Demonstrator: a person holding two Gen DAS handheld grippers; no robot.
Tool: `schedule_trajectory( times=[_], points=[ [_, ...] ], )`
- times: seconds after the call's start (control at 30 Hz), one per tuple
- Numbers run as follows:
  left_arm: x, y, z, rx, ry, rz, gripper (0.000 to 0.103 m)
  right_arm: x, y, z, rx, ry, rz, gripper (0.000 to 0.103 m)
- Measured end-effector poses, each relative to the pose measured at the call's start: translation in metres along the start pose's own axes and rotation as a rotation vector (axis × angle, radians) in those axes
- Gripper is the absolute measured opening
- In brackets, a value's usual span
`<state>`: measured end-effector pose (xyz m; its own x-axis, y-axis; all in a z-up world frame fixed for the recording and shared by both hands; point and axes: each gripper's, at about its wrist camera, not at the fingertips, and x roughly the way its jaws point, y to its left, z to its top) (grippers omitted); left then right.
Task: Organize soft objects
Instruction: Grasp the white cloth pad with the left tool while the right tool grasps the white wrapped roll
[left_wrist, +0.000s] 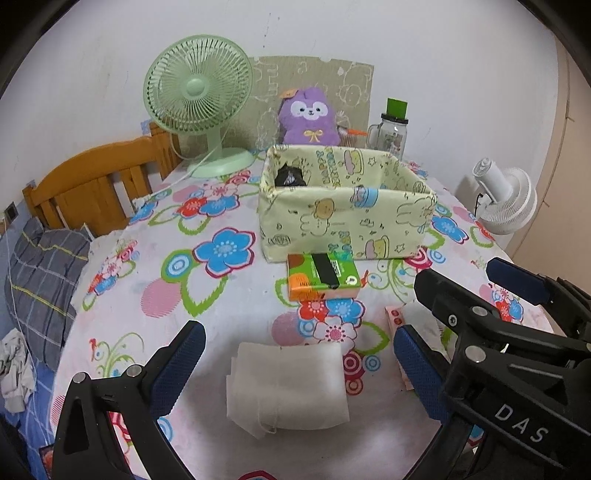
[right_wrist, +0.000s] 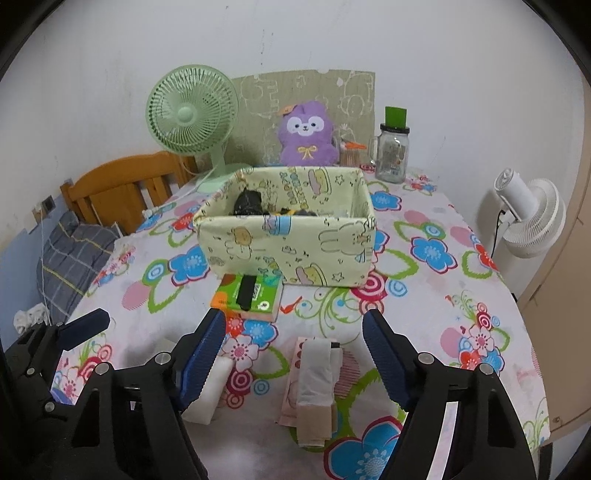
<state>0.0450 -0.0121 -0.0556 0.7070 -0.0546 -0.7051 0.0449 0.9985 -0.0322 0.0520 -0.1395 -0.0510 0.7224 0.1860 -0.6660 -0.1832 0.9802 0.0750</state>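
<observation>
Starting at the far left edge: a wooden headboard (left_wrist: 92, 184) and a grey plaid pillow (left_wrist: 44, 277) sit past the table's (left_wrist: 155, 258) floral cloth, with a green desk fan (left_wrist: 197, 99) at the back. Down front, the left gripper (left_wrist: 295, 365) has its jaws spread wide around a folded white cloth (left_wrist: 288, 387) that lies flat on the table; the pads aren't touching it, so nothing's held. Moving along, a green and orange tissue pack (left_wrist: 321, 275) with a black strip on top sits just in front of the yellow cartoon-print storage box (left_wrist: 343, 218), which already has some dark stuff inside. A purple plush (left_wrist: 310, 116) leans behind the box, with a glass jar (right_wrist: 391, 155) with a green lid beside it. Further right, the right gripper (right_wrist: 293, 354) is open too, jaws either side of a pinkish packet (right_wrist: 314, 391) with a white strip lying across it, not gripping it. A white fan (right_wrist: 532, 218) stands off the table's right edge.
</observation>
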Motion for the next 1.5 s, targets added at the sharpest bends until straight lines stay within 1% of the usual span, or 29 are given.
schedule_trajectory(
  times=[0.43,0.53,0.73,0.9,1.1,1.23,1.3,1.33,1.37,1.5],
  points=[
    [0.027,0.005,-0.021,-0.021,0.067,-0.028,0.103,0.019,0.002,-0.021,-0.010,0.027,-0.024,0.079],
    [0.032,0.005,-0.026,-0.016,0.076,-0.012,0.103,0.024,0.003,-0.026,-0.015,0.043,-0.027,0.079],
    [0.046,0.007,-0.033,-0.022,0.115,-0.020,0.103,0.034,0.002,-0.034,-0.017,0.069,-0.030,0.079],
    [0.056,0.006,-0.038,-0.019,0.139,-0.008,0.103,0.042,0.001,-0.039,-0.016,0.088,-0.032,0.079],
    [0.059,0.001,-0.042,0.006,0.138,0.018,0.103,0.049,0.002,-0.043,-0.019,0.109,-0.039,0.079],
    [0.061,-0.003,-0.044,0.028,0.139,0.031,0.101,0.051,0.001,-0.045,-0.024,0.121,-0.053,0.079],
    [0.061,-0.001,-0.043,0.020,0.135,0.026,0.099,0.053,0.000,-0.046,-0.019,0.128,-0.054,0.079],
    [0.062,-0.001,-0.043,0.016,0.133,0.027,0.098,0.054,-0.001,-0.046,-0.016,0.132,-0.054,0.078],
    [0.063,0.000,-0.042,0.013,0.133,0.027,0.097,0.055,-0.002,-0.046,-0.011,0.137,-0.054,0.073],
    [0.064,-0.001,-0.040,0.007,0.126,0.027,0.094,0.061,-0.005,-0.048,0.003,0.166,-0.062,0.063]
  ],
)
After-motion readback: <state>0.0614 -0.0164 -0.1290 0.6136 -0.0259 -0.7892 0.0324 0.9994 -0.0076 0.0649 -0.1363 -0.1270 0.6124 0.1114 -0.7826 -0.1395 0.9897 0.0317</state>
